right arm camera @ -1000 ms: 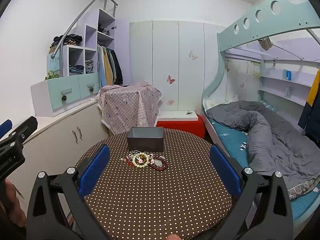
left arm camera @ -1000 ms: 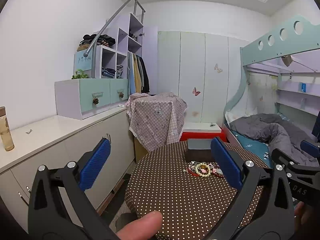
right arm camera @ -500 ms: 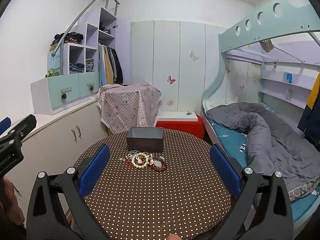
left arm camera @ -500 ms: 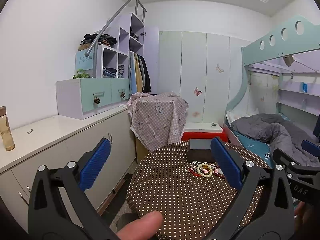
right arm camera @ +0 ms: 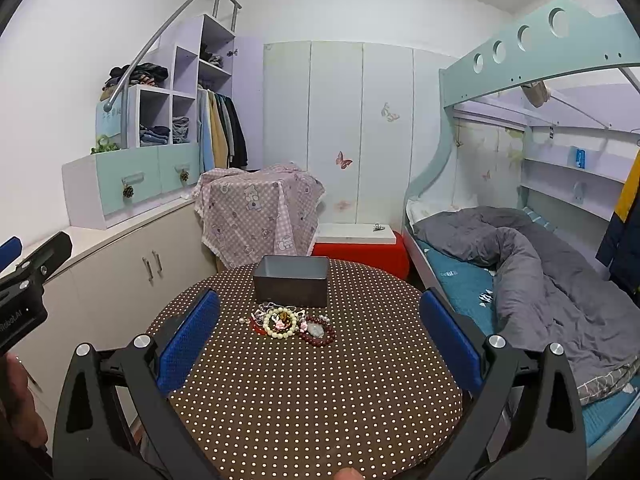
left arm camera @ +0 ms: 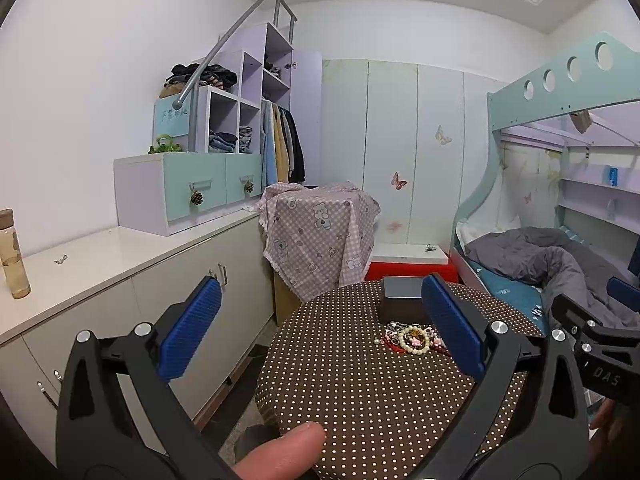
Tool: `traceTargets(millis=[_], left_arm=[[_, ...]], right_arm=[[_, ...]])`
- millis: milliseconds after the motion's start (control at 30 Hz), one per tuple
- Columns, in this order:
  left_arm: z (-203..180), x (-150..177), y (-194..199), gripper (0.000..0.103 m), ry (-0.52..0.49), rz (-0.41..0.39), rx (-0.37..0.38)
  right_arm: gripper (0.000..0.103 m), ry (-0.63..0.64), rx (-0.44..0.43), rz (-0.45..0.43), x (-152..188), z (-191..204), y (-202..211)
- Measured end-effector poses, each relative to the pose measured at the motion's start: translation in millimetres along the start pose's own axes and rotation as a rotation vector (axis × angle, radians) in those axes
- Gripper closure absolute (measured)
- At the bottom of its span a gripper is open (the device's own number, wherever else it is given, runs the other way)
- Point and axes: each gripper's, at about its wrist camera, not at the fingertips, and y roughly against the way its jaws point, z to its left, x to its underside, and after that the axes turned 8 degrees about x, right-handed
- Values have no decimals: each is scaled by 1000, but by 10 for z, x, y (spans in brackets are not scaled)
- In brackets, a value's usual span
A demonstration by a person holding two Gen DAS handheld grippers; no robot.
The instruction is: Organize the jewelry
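A small heap of jewelry (right arm camera: 290, 322) lies on a round table with a brown dotted cloth (right arm camera: 312, 392): a cream bead bracelet (right arm camera: 280, 323), a dark red bead bracelet (right arm camera: 318, 334) and thin chains. Right behind it stands an open dark grey box (right arm camera: 292, 285). My right gripper (right arm camera: 316, 340) is open, above the table's near side, the heap between and beyond its blue pads. In the left wrist view the heap (left arm camera: 412, 338) and box (left arm camera: 402, 304) sit partly behind the right finger (left arm camera: 450, 328). My left gripper (left arm camera: 316, 328) is open and empty, off the table's left edge.
A white cabinet counter (left arm camera: 100, 252) runs along the left with a bottle (left arm camera: 12, 256) on it. A cloth-covered stand (right arm camera: 256, 208) and a red box (right arm camera: 360, 252) are behind the table. A bunk bed with a grey duvet (right arm camera: 540, 272) fills the right.
Both views have shifted slightly; the table and jewelry sit a touch further right in the left wrist view. Both grippers stay open and nothing on the table has moved.
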Motion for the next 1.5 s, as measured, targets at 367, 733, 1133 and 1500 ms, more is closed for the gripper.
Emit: traceTargets(millis=[367, 733, 1133, 1500], left_arm=[[31, -4, -26, 5, 2, -4, -16], [253, 278, -595, 5, 7, 119, -59], [-80, 1018, -2198, 5, -123, 513, 58], [-265, 1249, -3093, 5, -163, 703, 156]], right_arm=[[7, 7, -18, -6, 5, 5, -54], [7, 36, -5, 48, 12, -94, -554], [7, 43, -25, 350, 650, -215, -1585], [7, 5, -15, 511, 739, -415, -2116]])
